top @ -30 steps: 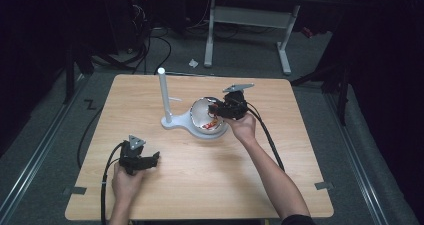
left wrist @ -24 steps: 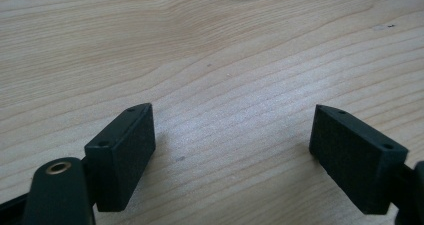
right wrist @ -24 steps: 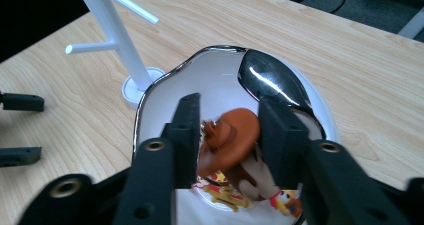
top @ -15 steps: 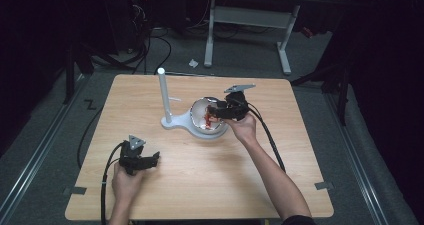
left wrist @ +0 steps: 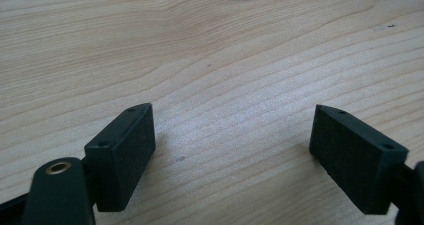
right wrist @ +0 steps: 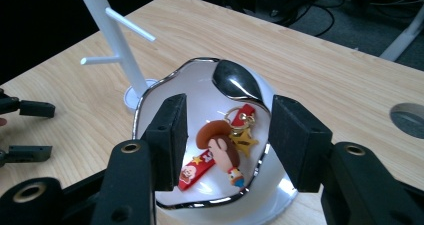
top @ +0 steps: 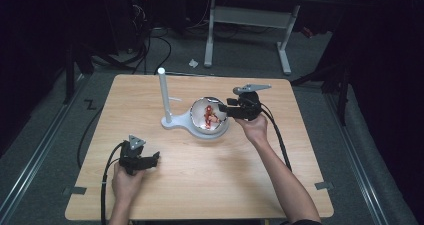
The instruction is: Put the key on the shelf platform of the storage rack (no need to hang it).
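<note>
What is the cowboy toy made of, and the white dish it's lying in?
The cowboy toy looks like soft rubbery plastic: matte, bright moulded colours, with a metal ring. The dish looks like glazed ceramic or glossy plastic; it shines, and its wavy rim looks silvery, like metal.

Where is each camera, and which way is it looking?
High view: above the table, looking forward and down; both forearms show, left gripper, right gripper.
Left gripper view: rides that gripper, facing bare wood between open jaws.
Right gripper view: rides that gripper, facing the keychain in the white dish.
Shared: high and right views show dish, white stand.
</note>
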The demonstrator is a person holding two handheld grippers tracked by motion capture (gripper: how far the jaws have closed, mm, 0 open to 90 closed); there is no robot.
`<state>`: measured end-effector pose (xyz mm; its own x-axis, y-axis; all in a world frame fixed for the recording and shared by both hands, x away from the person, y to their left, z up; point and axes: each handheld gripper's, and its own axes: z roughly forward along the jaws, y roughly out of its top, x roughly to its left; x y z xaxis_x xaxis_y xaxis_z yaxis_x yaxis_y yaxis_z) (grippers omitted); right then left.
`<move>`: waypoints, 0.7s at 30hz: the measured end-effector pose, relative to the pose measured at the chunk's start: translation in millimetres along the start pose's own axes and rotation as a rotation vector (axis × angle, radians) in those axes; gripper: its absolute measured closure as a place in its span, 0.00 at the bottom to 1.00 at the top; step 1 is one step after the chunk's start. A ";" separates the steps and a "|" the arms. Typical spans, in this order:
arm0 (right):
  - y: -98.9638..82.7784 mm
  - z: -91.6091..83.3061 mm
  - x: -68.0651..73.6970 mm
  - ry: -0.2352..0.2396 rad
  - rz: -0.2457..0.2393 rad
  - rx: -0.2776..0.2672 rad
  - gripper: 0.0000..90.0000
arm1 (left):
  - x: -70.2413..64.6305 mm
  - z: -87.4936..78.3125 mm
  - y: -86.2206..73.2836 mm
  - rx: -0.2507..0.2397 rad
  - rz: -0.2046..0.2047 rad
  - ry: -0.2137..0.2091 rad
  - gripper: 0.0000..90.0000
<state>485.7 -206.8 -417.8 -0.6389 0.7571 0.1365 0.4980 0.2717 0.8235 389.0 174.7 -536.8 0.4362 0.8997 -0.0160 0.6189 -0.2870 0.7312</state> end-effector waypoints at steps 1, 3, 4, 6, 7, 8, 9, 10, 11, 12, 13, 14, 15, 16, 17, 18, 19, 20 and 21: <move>-0.5 -1.6 -0.7 -0.001 0.007 0.001 0.56 | -0.1 0.1 0.0 -0.001 0.000 0.001 0.21; -1.1 -2.9 -2.0 0.001 0.005 0.001 0.56 | 0.0 0.0 0.0 0.000 0.000 0.000 0.21; -1.8 -5.1 -3.1 -0.002 0.002 0.002 0.56 | -0.1 0.1 0.0 -0.001 0.000 0.001 0.21; -2.1 -6.3 -3.2 -0.005 0.001 0.003 0.56 | 0.0 0.0 0.0 0.000 0.000 0.000 0.21; -2.3 -7.2 -3.5 -0.007 -0.006 0.003 0.56 | 0.0 0.0 0.0 0.000 0.000 0.000 0.21; -2.5 -9.5 -3.2 -0.015 -0.013 0.007 0.56 | 0.0 0.0 0.0 0.000 0.000 0.000 0.21; -2.6 -11.1 -2.8 -0.021 -0.018 0.009 0.56 | 0.1 -0.1 0.0 0.001 0.001 0.000 0.21; -2.6 -11.1 -2.8 -0.021 -0.018 0.009 0.56 | 0.1 -0.1 0.0 0.001 0.001 0.000 0.21; -3.3 -13.7 -3.0 -0.027 -0.027 0.005 0.56 | 0.1 0.0 0.0 0.001 0.001 0.000 0.21; -3.3 -13.7 -3.0 -0.027 -0.027 0.005 0.56 | 0.1 0.0 0.0 0.001 0.001 0.000 0.21; -4.2 -15.8 -4.0 -0.032 -0.026 0.006 0.56 | 0.1 -0.1 0.0 0.001 0.001 0.000 0.21; -4.9 -17.0 -4.8 -0.035 -0.023 0.006 0.56 | 0.1 -0.1 0.0 0.001 0.001 0.000 0.21; -5.5 -18.1 -5.7 -0.037 -0.024 0.005 0.56 | 0.1 -0.1 0.0 0.001 0.001 0.000 0.21; -6.2 -19.9 -6.4 -0.044 -0.024 0.002 0.56 | 0.1 -0.1 0.0 0.001 0.001 0.000 0.21; -6.2 -19.9 -6.4 -0.044 -0.024 0.002 0.56 | 0.1 -0.1 0.0 0.001 0.001 -0.001 0.21; -7.9 -24.6 -7.9 -0.054 -0.022 -0.007 0.56 | 0.1 -0.1 0.0 0.001 0.001 0.000 0.21; -9.0 -27.1 -8.8 -0.058 -0.016 -0.014 0.56 | 0.1 -0.1 0.0 0.001 0.000 0.000 0.21; -10.2 -29.7 -9.7 -0.060 -0.010 -0.020 0.56 | 0.1 -0.1 0.0 0.001 0.000 0.000 0.21; -11.3 -32.2 -10.7 -0.065 -0.006 -0.027 0.56 | 0.1 -0.1 0.0 0.001 0.001 0.000 0.21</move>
<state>468.1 -237.1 -410.9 -0.6019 0.7927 0.0964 0.4779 0.2609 0.8388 389.1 174.8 -536.7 0.4370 0.8993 -0.0157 0.6192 -0.2881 0.7305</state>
